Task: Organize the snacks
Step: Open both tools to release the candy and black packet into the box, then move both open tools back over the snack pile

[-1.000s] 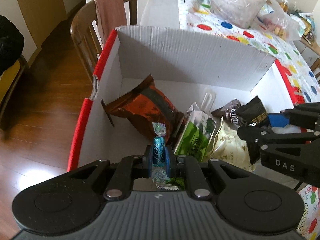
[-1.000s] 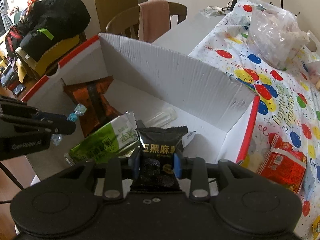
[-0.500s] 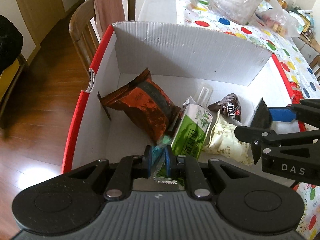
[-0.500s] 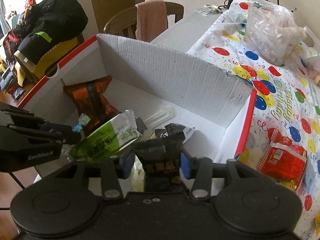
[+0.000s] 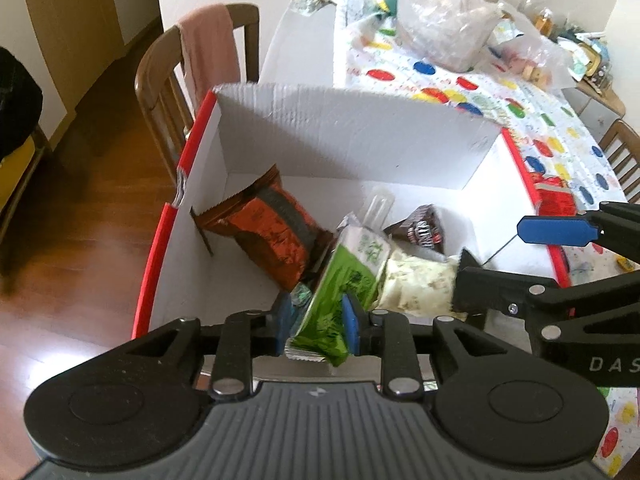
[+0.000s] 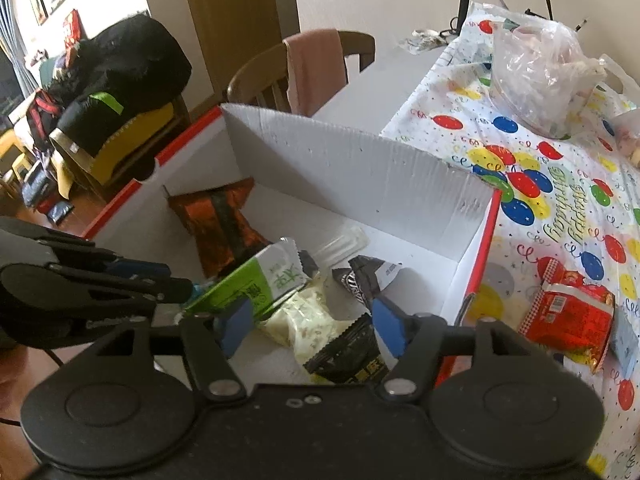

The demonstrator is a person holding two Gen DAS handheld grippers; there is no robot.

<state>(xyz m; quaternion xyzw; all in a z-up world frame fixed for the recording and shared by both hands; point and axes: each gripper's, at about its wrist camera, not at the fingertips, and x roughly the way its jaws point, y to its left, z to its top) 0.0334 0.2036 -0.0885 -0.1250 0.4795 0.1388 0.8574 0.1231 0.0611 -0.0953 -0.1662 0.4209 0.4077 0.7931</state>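
Two grippers hang over the white cardboard box (image 5: 352, 140) with its red rim. The left gripper (image 5: 316, 316) has just been opening its jaws: the blue pads stand a little apart, and the teal-wrapped candy (image 5: 301, 294) lies loose by the left pad at the box floor, the lower end of the green-and-white packet (image 5: 348, 280) showing between the pads, though whether they touch it I cannot tell. The right gripper (image 6: 312, 328) has also just been opening; its pads are spread wide, and the black snack packet (image 6: 348, 356) lies below and between them, free of both, on a cream-coloured packet (image 6: 304, 320). Further in the box lie an orange-brown foil bag (image 5: 276, 236) near the left wall, a dark brown candy bag (image 5: 424, 232) and a clear plastic piece (image 5: 378, 208). Outside, on the balloon-print tablecloth (image 6: 560, 208), a red snack packet (image 6: 568, 316) sits just beside the box's right wall, with a clear plastic bag (image 6: 536, 76) farther back. A wooden chair (image 5: 168, 72) with a pink cloth (image 5: 208, 48) stands behind the box.
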